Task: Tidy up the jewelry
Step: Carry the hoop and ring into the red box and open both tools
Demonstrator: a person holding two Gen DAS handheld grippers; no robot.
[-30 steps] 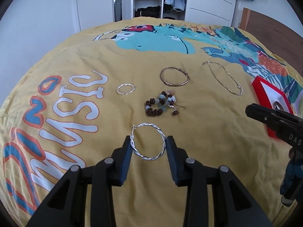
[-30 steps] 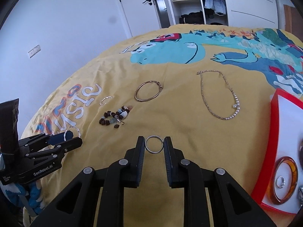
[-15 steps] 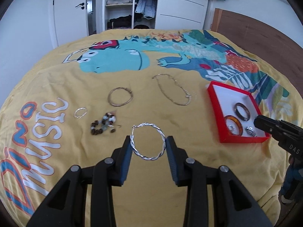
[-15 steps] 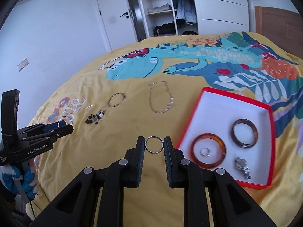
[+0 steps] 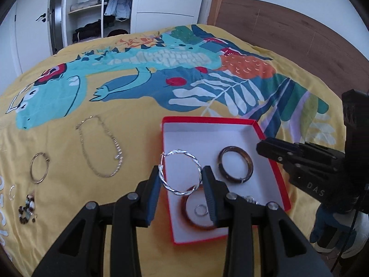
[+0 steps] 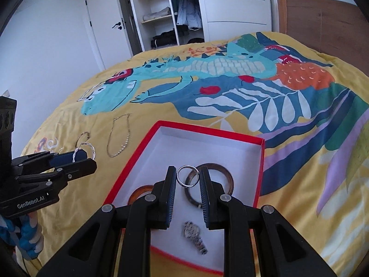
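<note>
My left gripper [image 5: 181, 180] is shut on a twisted silver hoop [image 5: 171, 187] and holds it above the near left part of the red box [image 5: 272, 161]. My right gripper [image 6: 187, 180] is shut on a plain silver ring [image 6: 178, 179] and holds it above the same red box [image 6: 129, 161]. The box has a white floor. In it lie a dark brown bangle [image 5: 248, 159], an amber bangle [image 5: 184, 212], a small ring [image 5: 200, 209] and a silver watch [image 6: 194, 233]. The left gripper also shows in the right wrist view [image 6: 80, 159].
On the yellow bedspread [image 5: 138, 115] left of the box lie a chain necklace [image 5: 101, 145], a thin metal hoop [image 5: 40, 167], a small silver ring [image 5: 11, 192] and a beaded piece [image 5: 27, 207]. A wooden headboard [image 5: 288, 30] is at the back right, wardrobes behind.
Both grippers have swung right, from over the loose jewelry to above the red box, each keeping hold of its ring.
</note>
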